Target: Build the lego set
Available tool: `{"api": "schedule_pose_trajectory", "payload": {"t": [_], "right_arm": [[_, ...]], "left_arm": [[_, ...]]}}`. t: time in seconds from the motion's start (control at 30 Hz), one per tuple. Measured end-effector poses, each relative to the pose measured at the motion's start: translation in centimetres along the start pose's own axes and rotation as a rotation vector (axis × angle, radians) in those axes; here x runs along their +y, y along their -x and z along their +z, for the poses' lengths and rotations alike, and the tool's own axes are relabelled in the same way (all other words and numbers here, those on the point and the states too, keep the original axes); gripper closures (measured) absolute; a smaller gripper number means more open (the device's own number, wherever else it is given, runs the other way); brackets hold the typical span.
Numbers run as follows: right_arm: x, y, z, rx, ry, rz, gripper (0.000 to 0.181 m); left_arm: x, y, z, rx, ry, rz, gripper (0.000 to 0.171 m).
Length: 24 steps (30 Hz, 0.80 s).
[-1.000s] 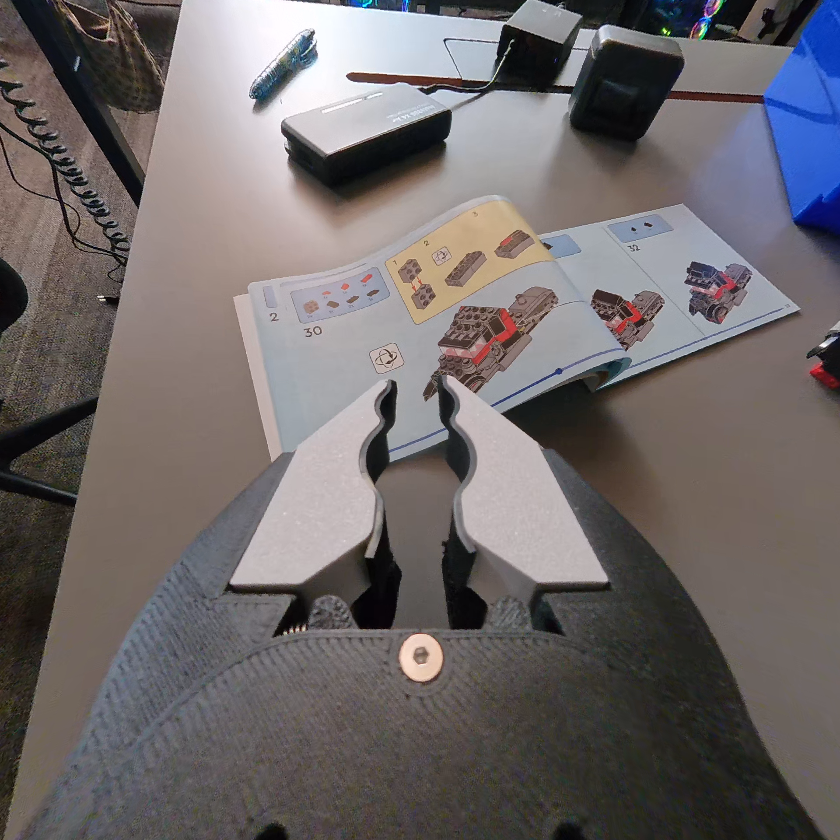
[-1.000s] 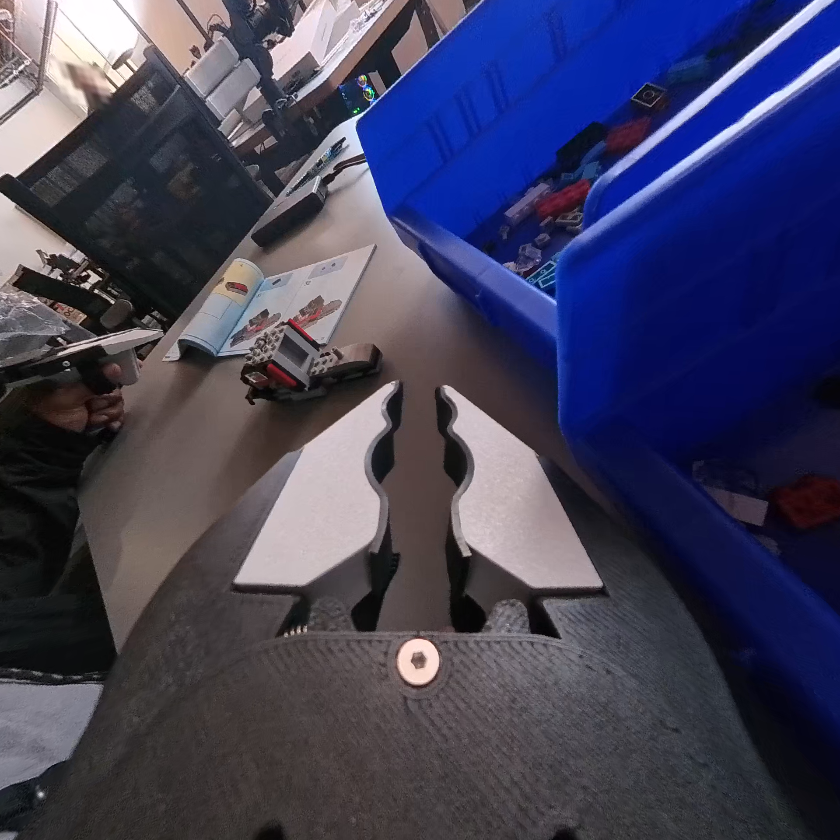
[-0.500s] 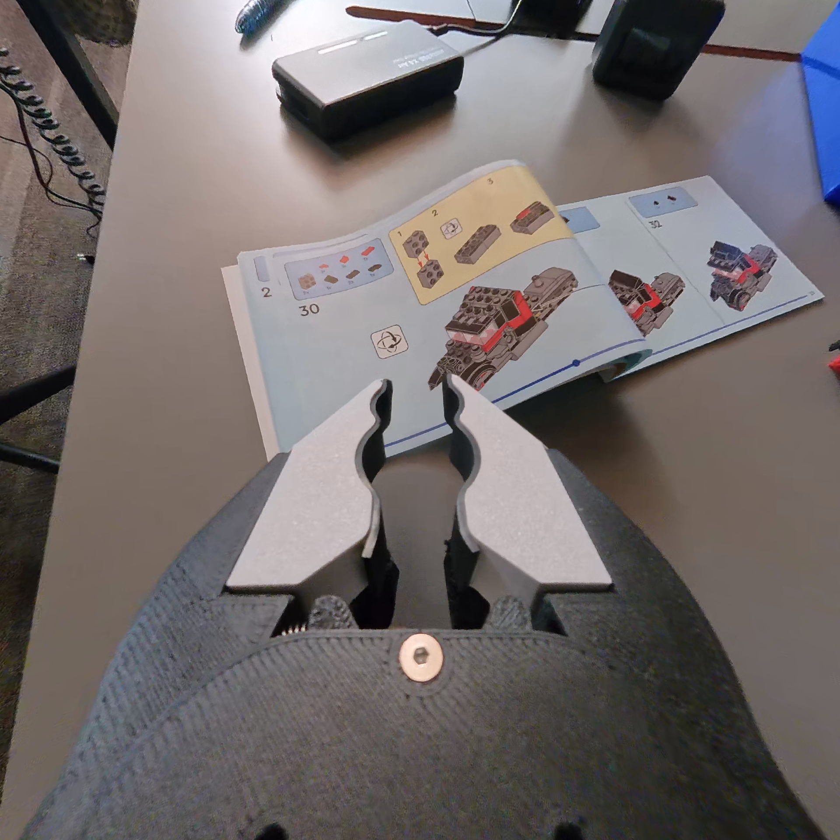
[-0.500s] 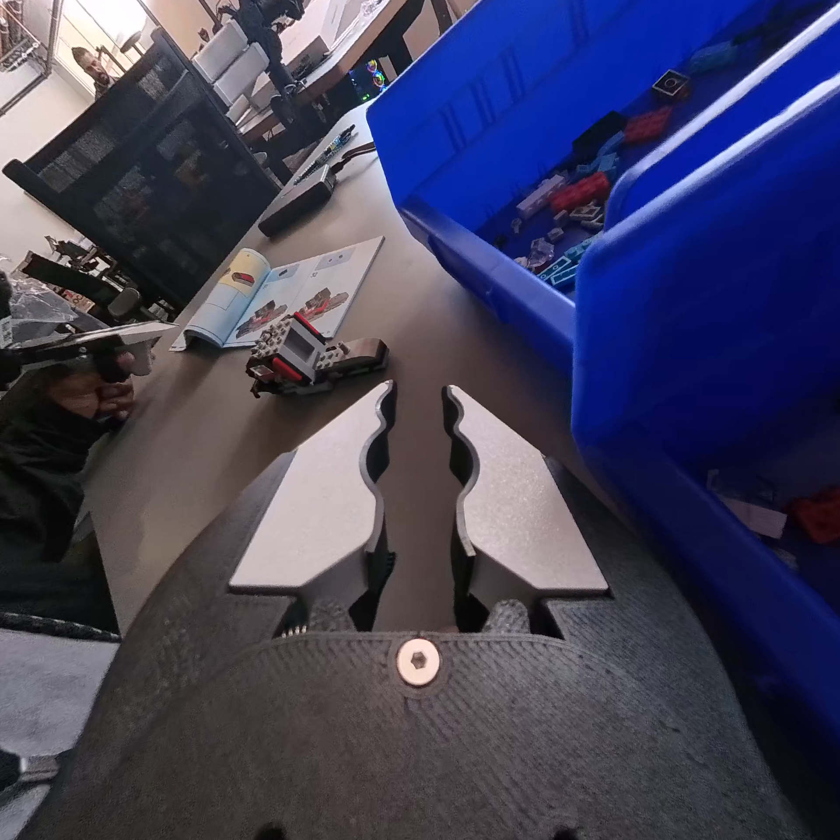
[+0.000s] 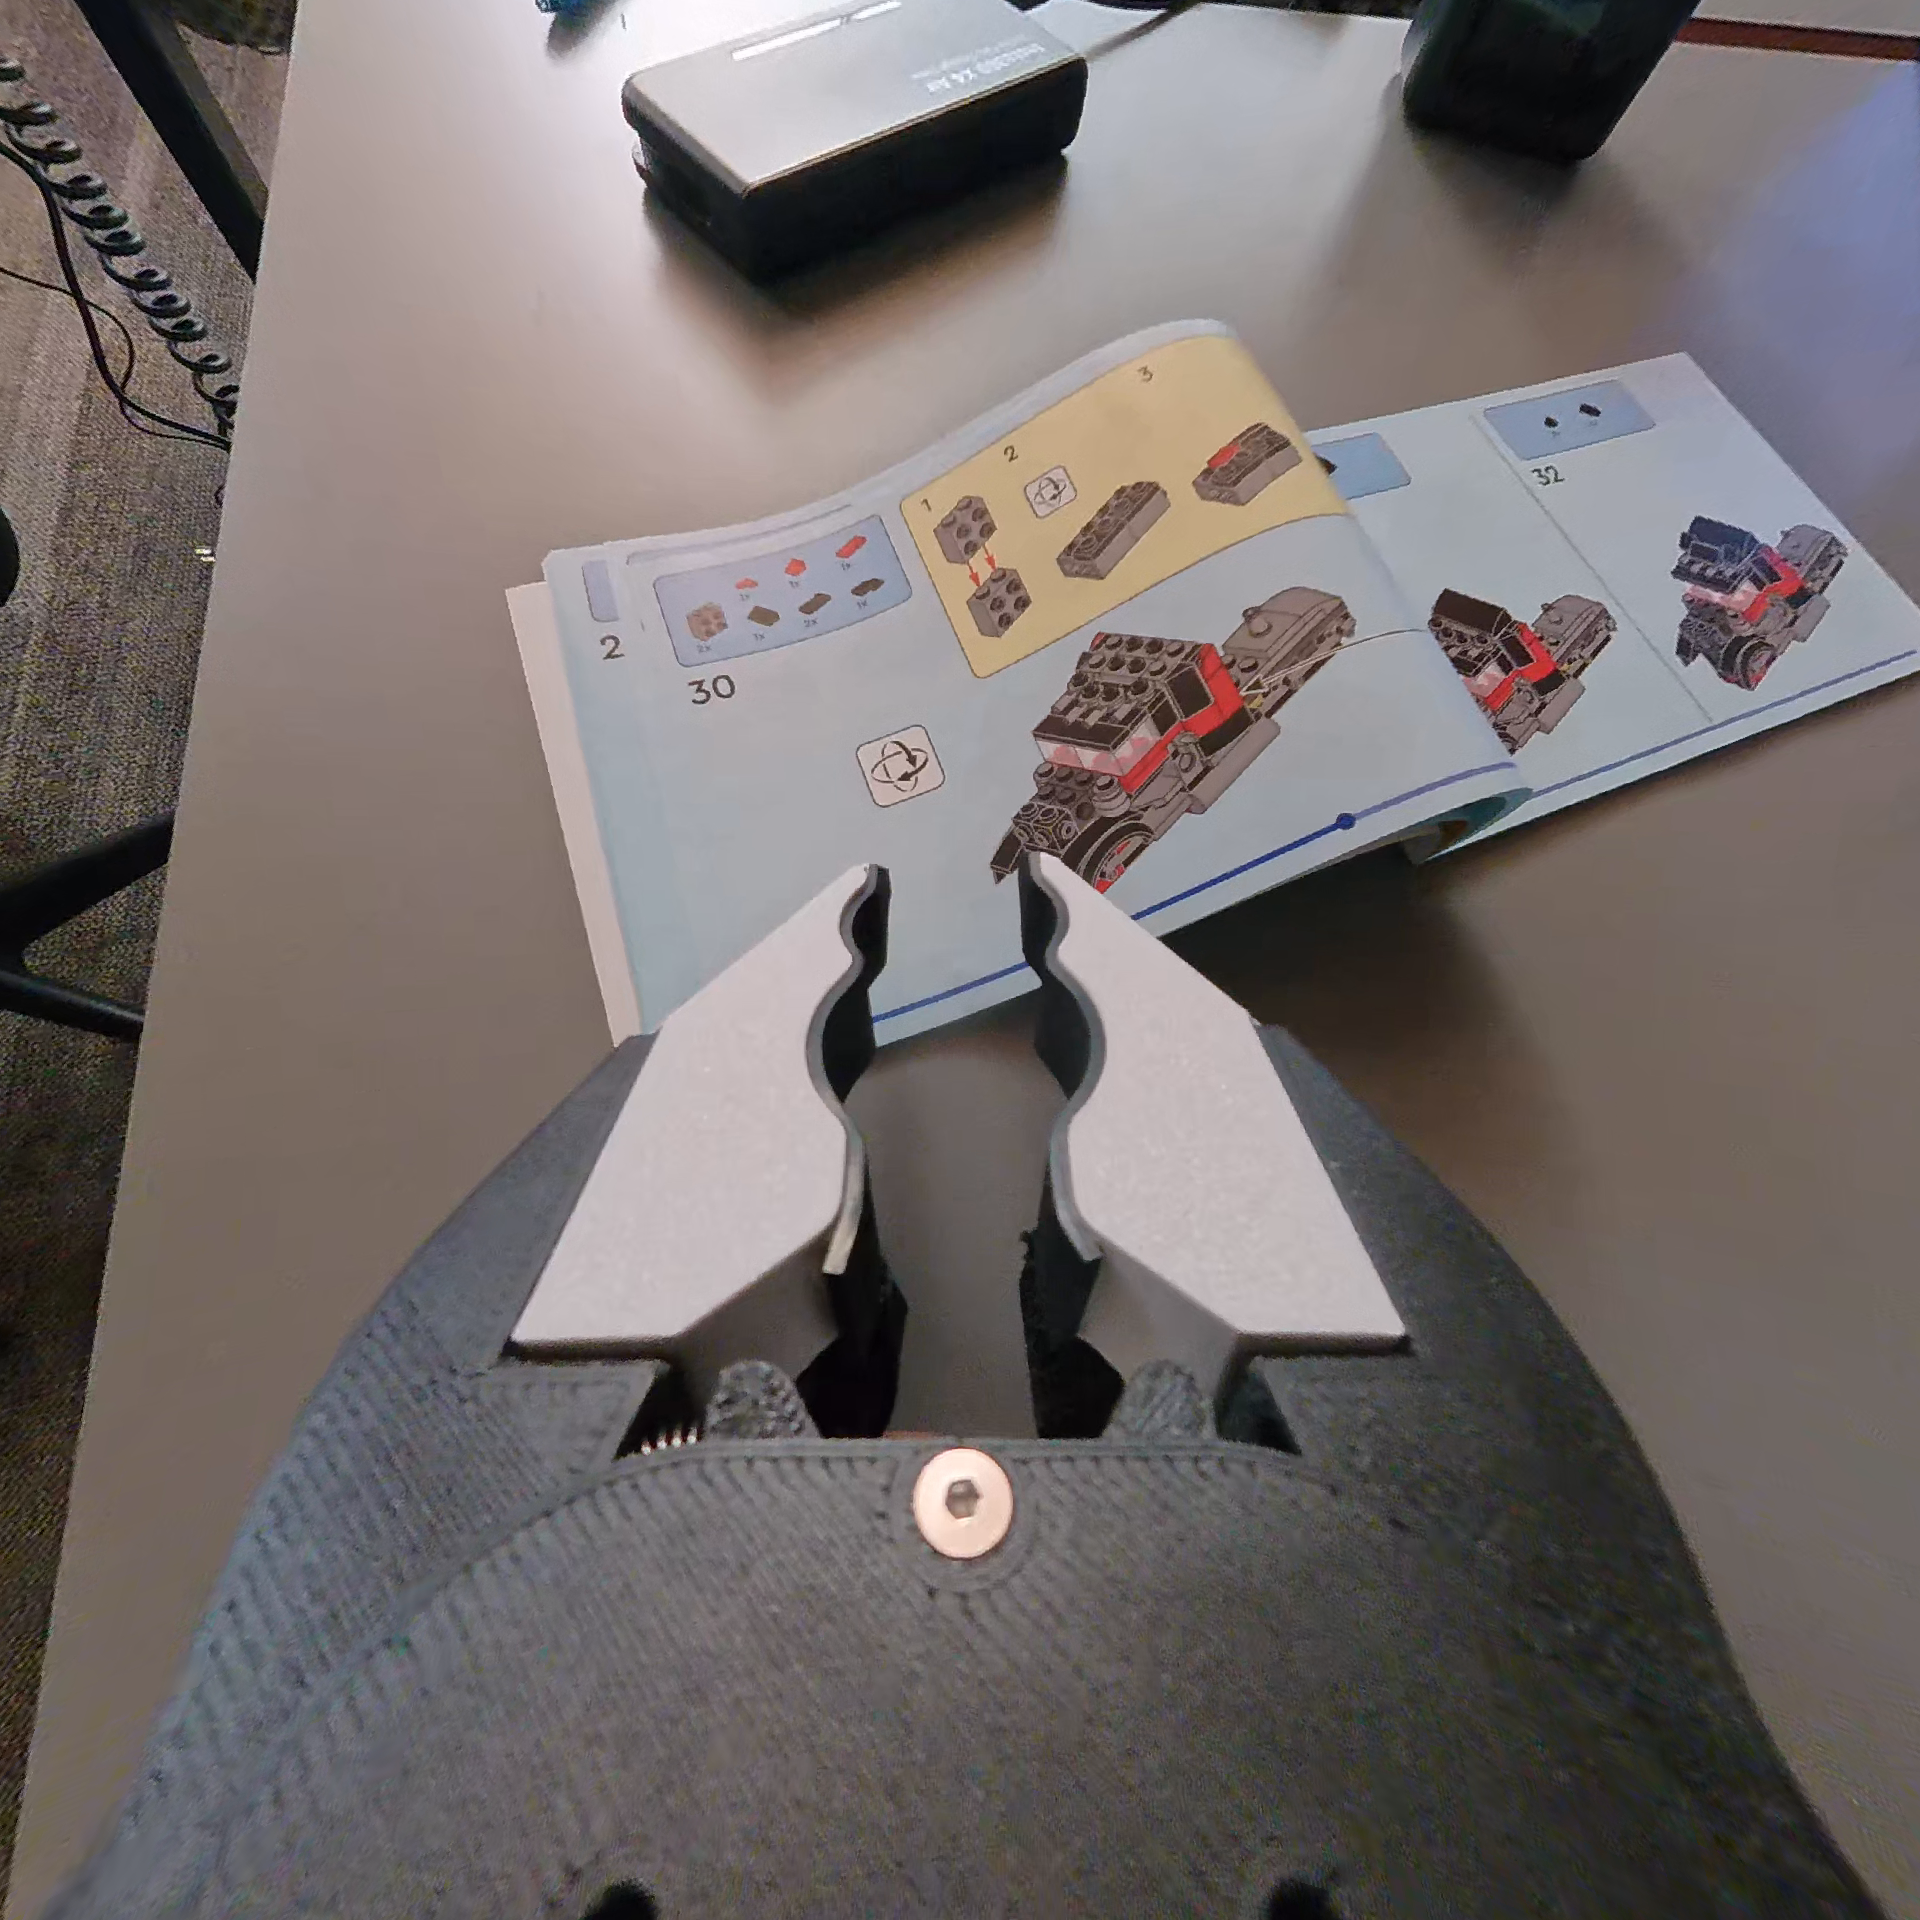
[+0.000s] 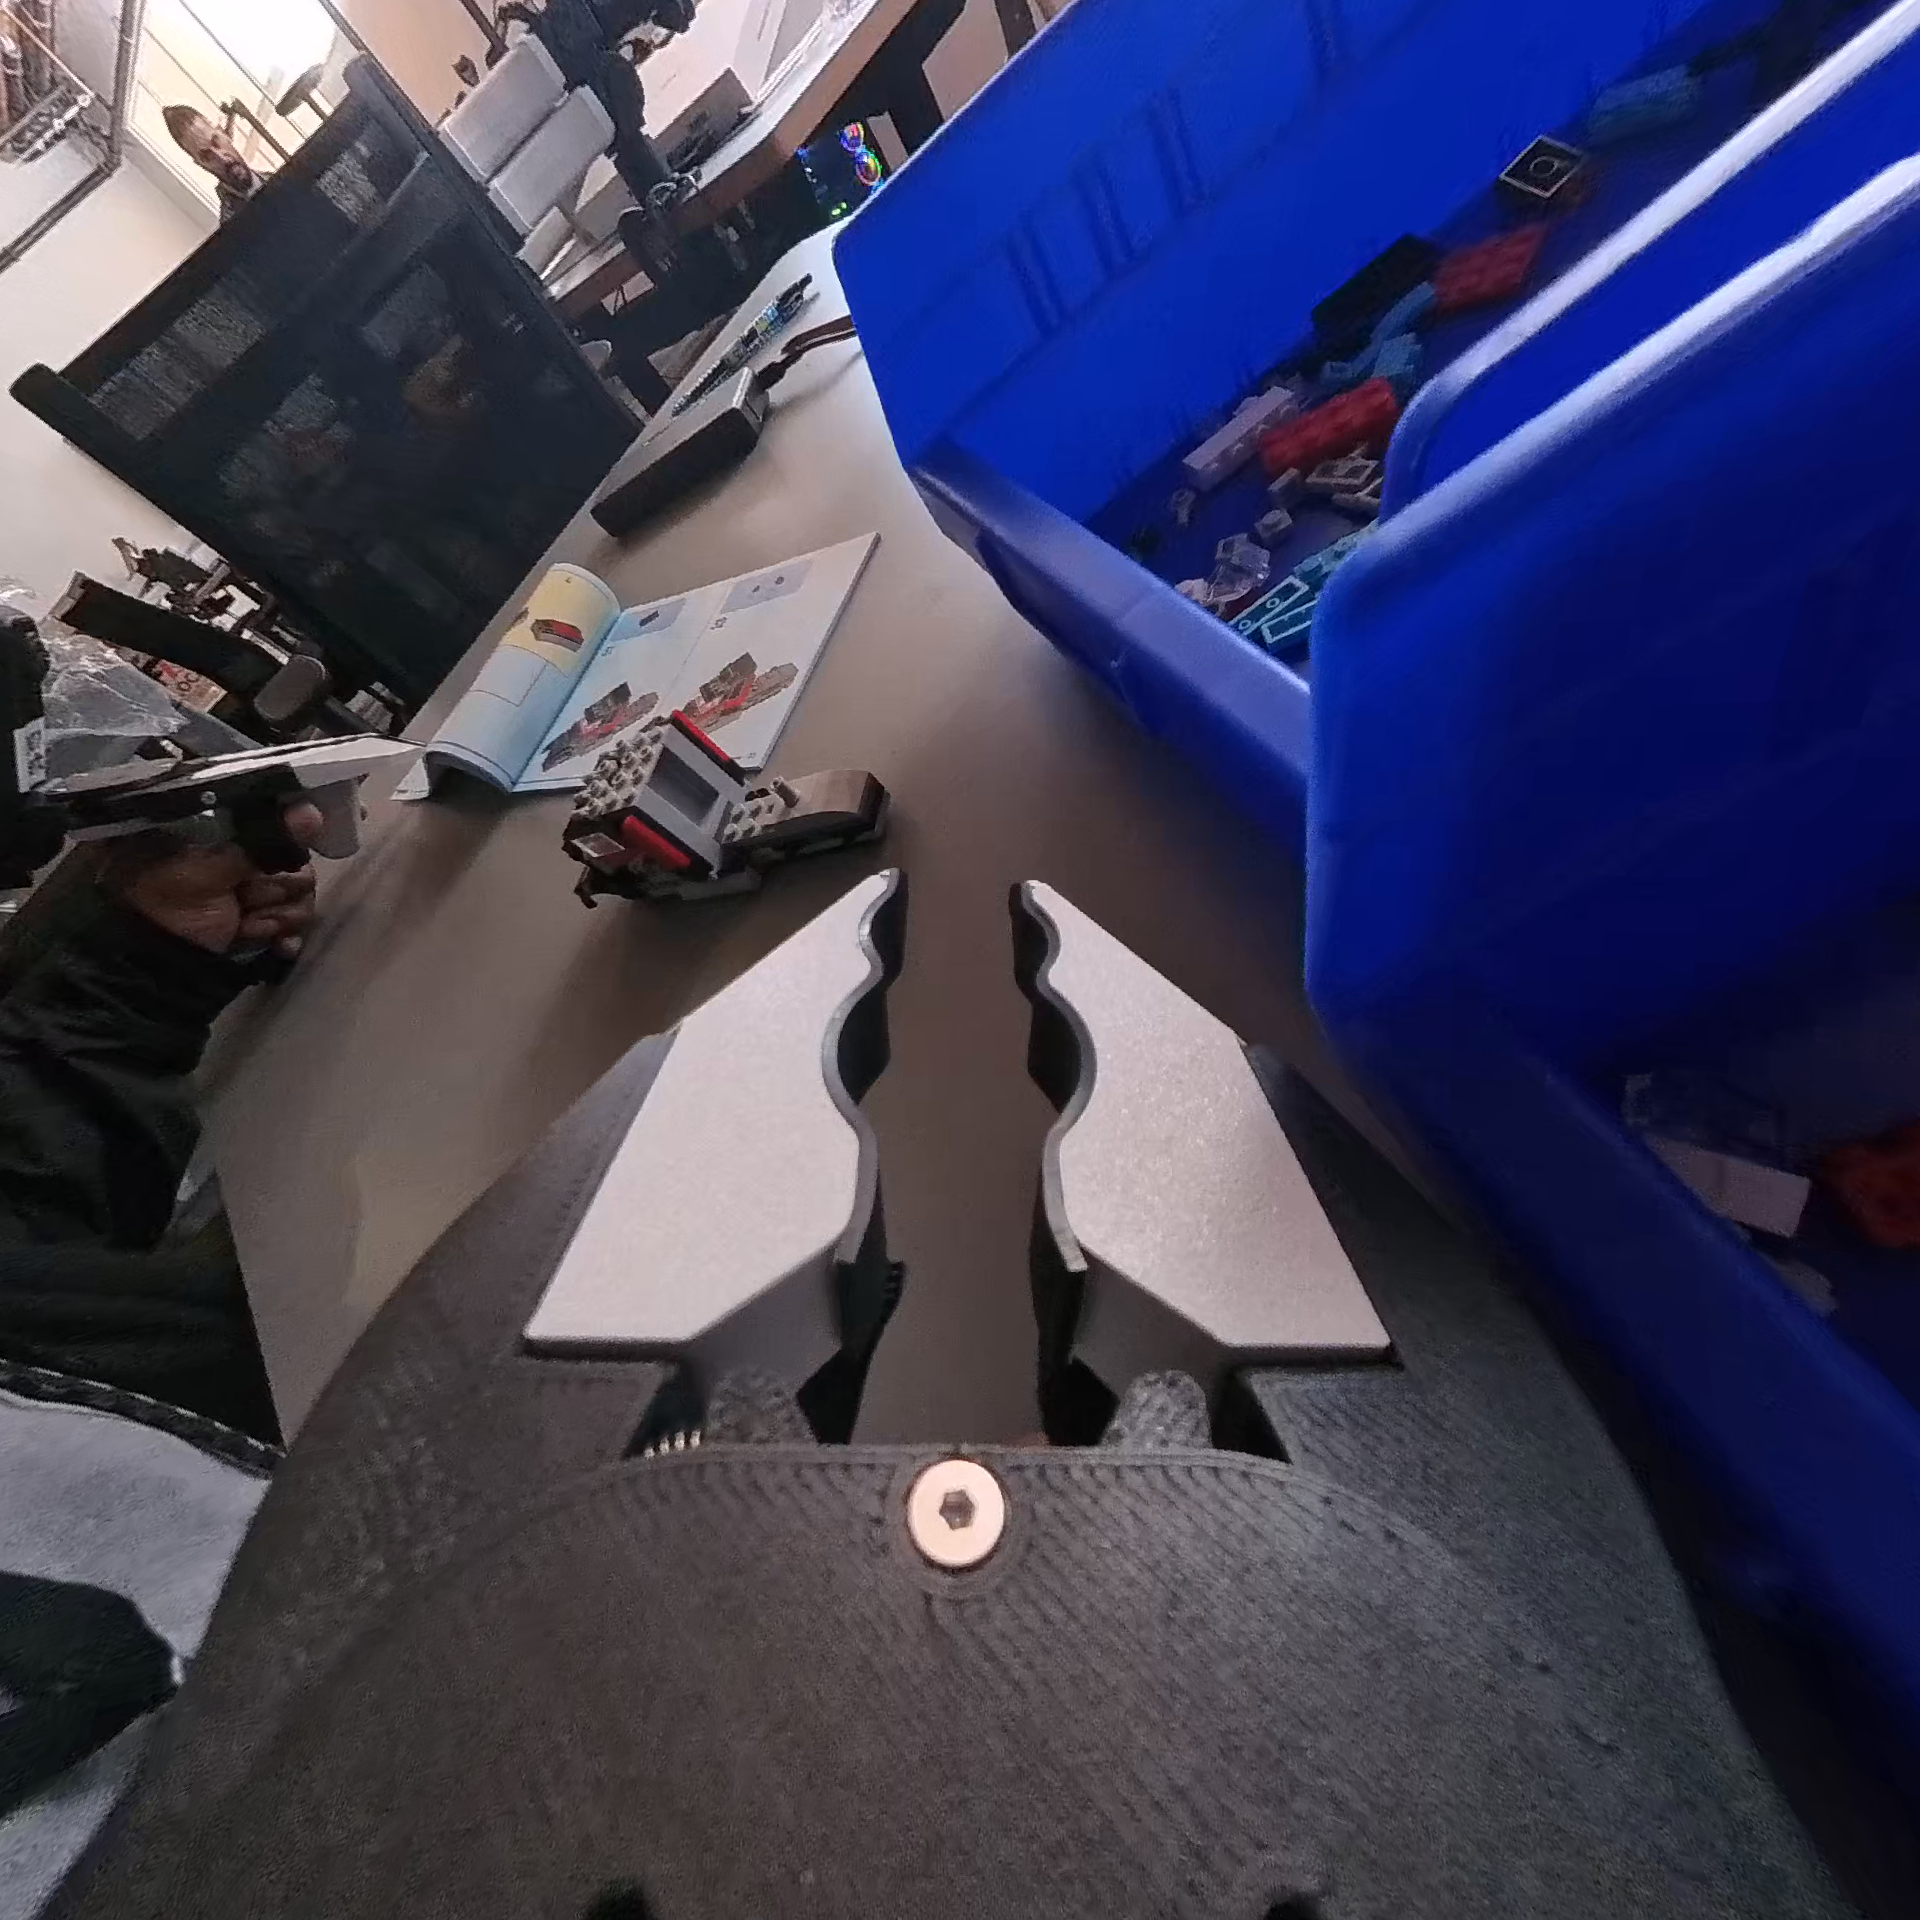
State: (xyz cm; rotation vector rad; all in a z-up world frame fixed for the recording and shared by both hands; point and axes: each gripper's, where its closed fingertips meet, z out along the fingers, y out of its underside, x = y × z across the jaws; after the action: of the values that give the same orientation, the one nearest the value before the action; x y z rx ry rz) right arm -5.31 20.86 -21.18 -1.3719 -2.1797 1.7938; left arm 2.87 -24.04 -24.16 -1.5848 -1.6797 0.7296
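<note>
Judging the half-built lego vehicle first: we take it for light, rigid plastic, slick-sided, with studded parts that could pop off under a sideways squeeze. It sits on the dark table, just ahead of the right gripper and near the open instruction booklet. We would grip across the grey block in its middle, not the black rear plate. Loose bricks lie in the blue bins to the right. Right gripper: low, tilted, tongs narrowly parted, empty. Left gripper: angled down over the booklet's near edge, tongs narrowly parted, empty. A black box lies beyond the booklet.
</note>
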Motion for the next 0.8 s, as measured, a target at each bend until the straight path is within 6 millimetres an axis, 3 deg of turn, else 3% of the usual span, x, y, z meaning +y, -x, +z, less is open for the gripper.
{"api": "schedule_pose_trajectory", "payload": {"t": [0.8], "right_arm": [[0.99,-0.33,0.68,0.099,0.075,-0.094,0.165]], "left_arm": [[-0.45,-0.44,-0.38,-0.029,-0.037,0.072,0.143]]}}
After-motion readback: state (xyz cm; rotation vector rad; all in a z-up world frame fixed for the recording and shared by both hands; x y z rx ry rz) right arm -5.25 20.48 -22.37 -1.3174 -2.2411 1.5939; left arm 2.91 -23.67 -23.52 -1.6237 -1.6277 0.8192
